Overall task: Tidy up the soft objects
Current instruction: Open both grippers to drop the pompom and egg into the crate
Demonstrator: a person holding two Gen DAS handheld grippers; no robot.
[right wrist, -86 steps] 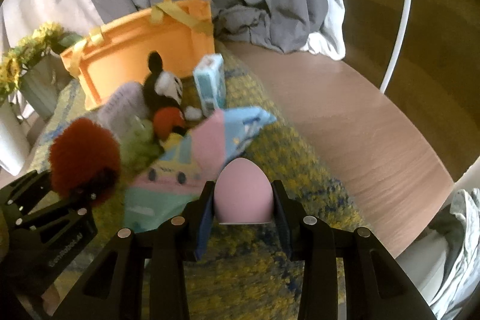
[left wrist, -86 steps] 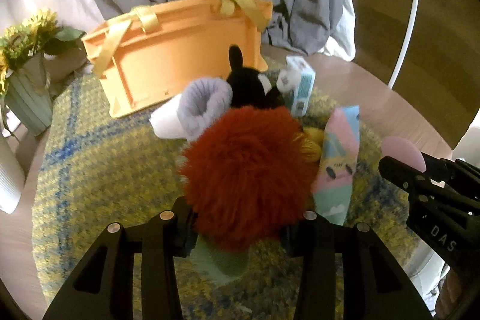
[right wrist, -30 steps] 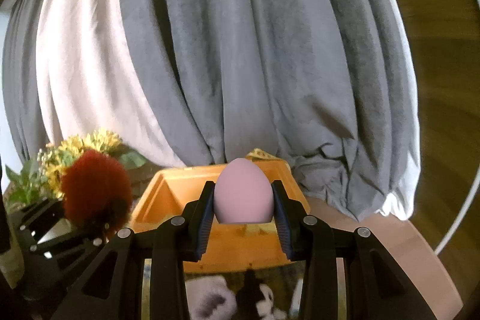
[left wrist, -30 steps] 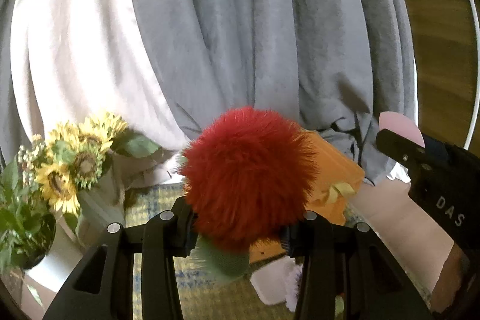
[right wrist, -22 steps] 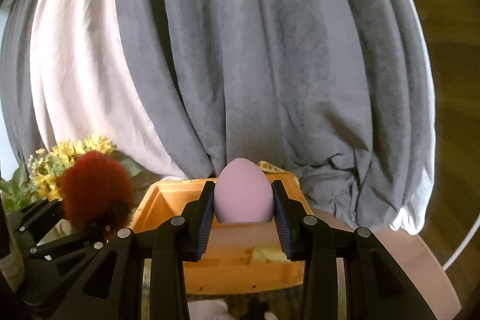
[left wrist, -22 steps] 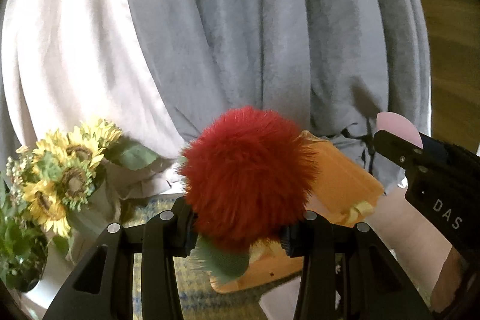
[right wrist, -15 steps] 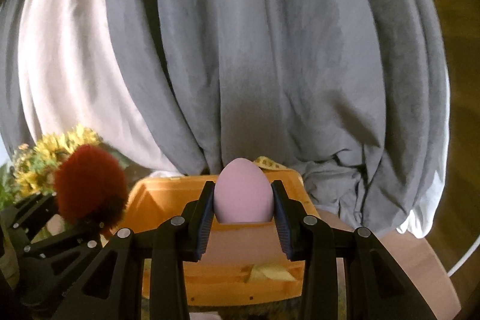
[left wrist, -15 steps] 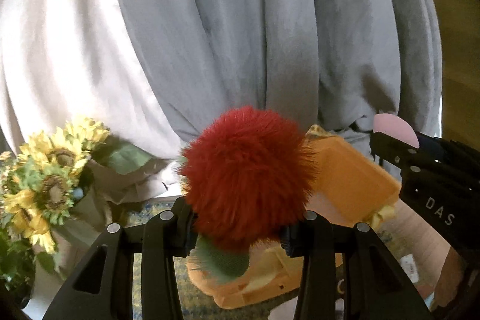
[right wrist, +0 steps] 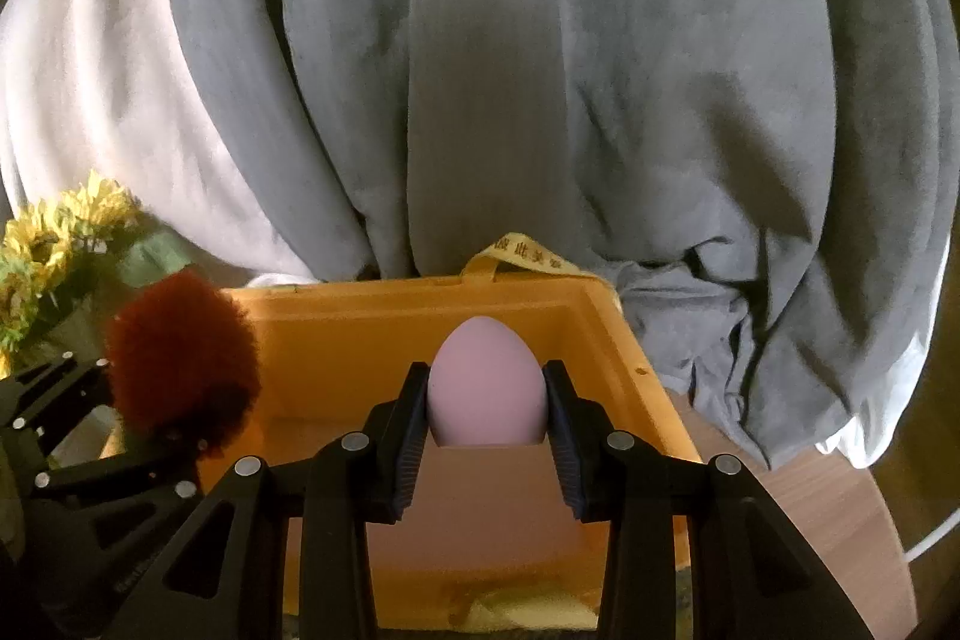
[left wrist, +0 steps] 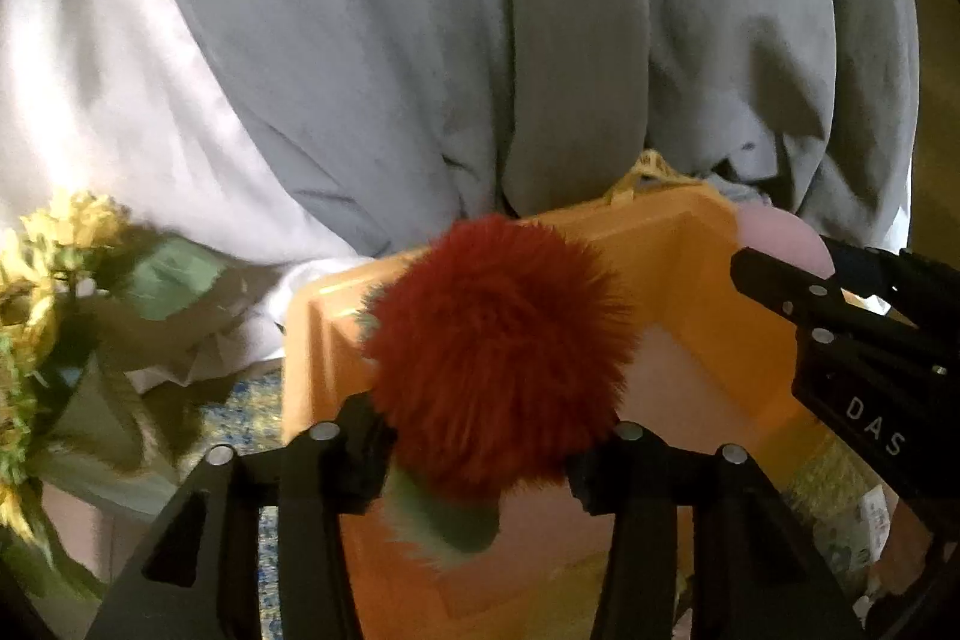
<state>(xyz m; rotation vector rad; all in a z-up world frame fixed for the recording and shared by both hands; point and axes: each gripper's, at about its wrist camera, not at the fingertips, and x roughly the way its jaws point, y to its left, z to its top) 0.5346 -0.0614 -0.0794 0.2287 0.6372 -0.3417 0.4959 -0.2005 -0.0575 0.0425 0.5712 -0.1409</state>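
Over the orange basket, the left gripper is opening around a red pompom; the right gripper clamps a pink sponge; neither is dropped in yet.

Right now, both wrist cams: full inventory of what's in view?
Red pompom: 1, red fluffy ball with a green fuzzy part below, between the left jaws, over the bin.
Pink sponge: 1, pale pink, egg-shaped, clamped in the right jaws, over the bin.
Orange bin: 1, orange with a yellow ribbon handle, open top, below both grippers.
Curtains: grey and white drapes, behind the bin.
Sunflowers: 1 bunch, yellow with green leaves, far left.
Woven mat: yellow and blue, under the bin.
Table: wood, lower right.
Left gripper: black, jaws opening, pompom between them.
Right gripper: black, shut on the sponge.
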